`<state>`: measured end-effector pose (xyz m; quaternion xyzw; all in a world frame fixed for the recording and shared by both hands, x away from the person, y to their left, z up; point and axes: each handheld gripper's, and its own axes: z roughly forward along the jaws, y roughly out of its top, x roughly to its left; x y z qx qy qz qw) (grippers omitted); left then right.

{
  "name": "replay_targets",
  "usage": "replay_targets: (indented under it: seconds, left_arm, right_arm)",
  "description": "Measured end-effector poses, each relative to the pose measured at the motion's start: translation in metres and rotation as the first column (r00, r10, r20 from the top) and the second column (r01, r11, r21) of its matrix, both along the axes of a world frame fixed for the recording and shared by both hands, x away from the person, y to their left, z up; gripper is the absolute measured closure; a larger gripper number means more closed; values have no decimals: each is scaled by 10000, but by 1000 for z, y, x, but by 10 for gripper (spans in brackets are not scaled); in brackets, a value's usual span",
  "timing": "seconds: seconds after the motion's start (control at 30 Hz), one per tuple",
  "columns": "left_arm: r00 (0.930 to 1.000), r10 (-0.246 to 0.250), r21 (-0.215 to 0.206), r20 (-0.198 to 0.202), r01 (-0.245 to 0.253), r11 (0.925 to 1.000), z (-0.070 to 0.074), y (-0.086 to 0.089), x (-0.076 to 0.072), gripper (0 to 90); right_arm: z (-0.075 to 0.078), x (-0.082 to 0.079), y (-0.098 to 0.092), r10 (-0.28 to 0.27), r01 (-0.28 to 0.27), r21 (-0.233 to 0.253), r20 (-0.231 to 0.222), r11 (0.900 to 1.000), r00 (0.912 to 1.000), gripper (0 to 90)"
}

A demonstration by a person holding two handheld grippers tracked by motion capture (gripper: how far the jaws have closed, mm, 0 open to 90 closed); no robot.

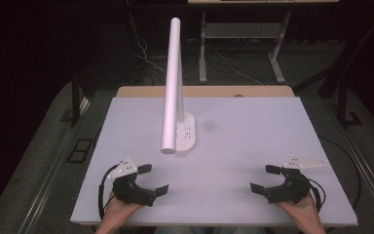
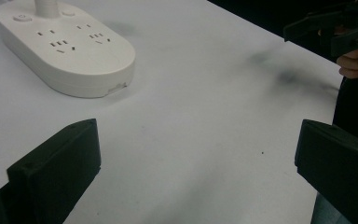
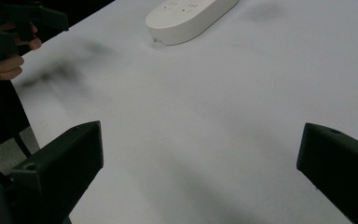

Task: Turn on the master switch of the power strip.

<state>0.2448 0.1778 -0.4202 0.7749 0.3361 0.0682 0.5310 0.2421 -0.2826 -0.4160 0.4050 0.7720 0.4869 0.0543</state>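
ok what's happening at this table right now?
A person holds a two-jaw tool in each hand at the near edge of the white table. The left tool and the right tool are both open and grip nothing. Beyond the left tool stands a white desk lamp, whose oval base carries sockets and buttons. Neither tool touches it; the left one is nearer.

A lamp base (image 1: 185, 132) stands on the bench (image 1: 253, 141), left of the middle and toward the far side. Its post (image 1: 180, 105) rises from the base, and the lamp head (image 1: 171, 87) reaches out above it toward the near side. The left tool (image 1: 155, 179) sits at the near left of the bench and the right tool (image 1: 262, 178) at the near right, well apart, both nearer than the base.
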Motion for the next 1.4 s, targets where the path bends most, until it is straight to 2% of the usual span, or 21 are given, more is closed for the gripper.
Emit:
replay_targets:
  seconds: [0.23,0.4,0.57,0.87,1.03,1.4]
  left_arm:
    - [10000,-91,45,-41,91,9999,0,0,0,0]
    - [9998,-198,84,-59,198,9998,0,-2,0,0]
    - [9998,-214,239,-47,215,9995,0,-2,1,0]
    - [9996,-201,230,-185,205,9995,2,-1,2,0]
    - [9995,-264,252,-178,268,9993,6,-2,3,0]
    - [9980,-474,387,-430,491,9980,14,-4,11,0]
  right_arm:
    - [-1,0,1,6,-7,-76,-78,10000,10000,0]
    - [-2,0,3,181,-185,-320,-123,9993,9998,0]
    - [-2,0,3,222,-229,-335,-199,9992,9996,0]
    - [-2,0,1,178,-186,-362,-210,9992,9996,0]
    - [-2,0,1,125,-133,-376,-218,9992,9997,0]
    - [-2,1,0,100,-108,-395,-197,9992,9998,0]
